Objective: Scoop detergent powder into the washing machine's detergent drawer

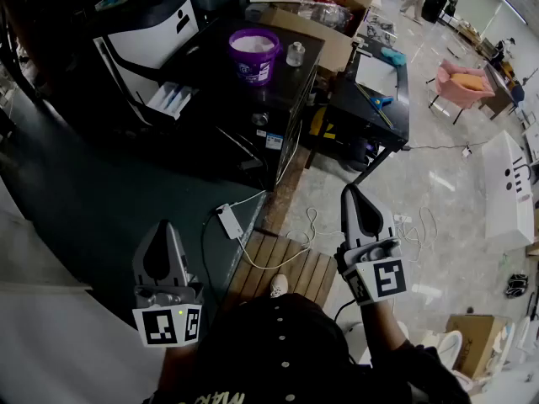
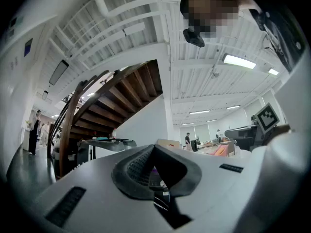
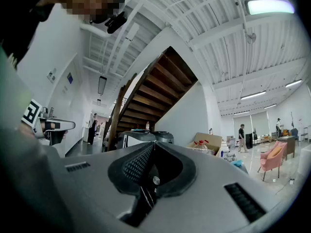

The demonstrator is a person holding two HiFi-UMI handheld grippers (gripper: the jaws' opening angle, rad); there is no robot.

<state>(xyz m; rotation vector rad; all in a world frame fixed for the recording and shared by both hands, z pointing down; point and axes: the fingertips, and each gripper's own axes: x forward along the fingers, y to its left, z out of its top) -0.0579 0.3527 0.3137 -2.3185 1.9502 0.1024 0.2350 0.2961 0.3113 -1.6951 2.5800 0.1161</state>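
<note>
Left gripper [image 1: 162, 225]: held low at the person's left, pointing forward; fingers clenched tip to tip with nothing between them, as the left gripper view [image 2: 154, 147] shows.
Right gripper [image 1: 349, 190]: held at the person's right, over the floor; fingers pressed together and empty in the right gripper view [image 3: 154, 144].
Purple bucket [image 1: 254, 55]: upright on the black cabinet [image 1: 278, 99], well ahead of both grippers, open at the top and filled with white powder.
Small clear jar [image 1: 296, 54]: on the same cabinet top, just right of the bucket.
Washing machine [image 1: 147, 23]: white and dark, left of the cabinet.
Detergent drawer [image 1: 173, 99]: a white tray that looks pulled out from the machine's front, beside the cabinet; I cannot tell what is in it.
Power strip [image 1: 229, 221]: on the floor between the grippers, its cable trailing over a wooden pallet [image 1: 290, 268].
Cardboard box [image 1: 328, 2]: behind the cabinet.
Pink armchair [image 1: 463, 82]: far right, well apart.
</note>
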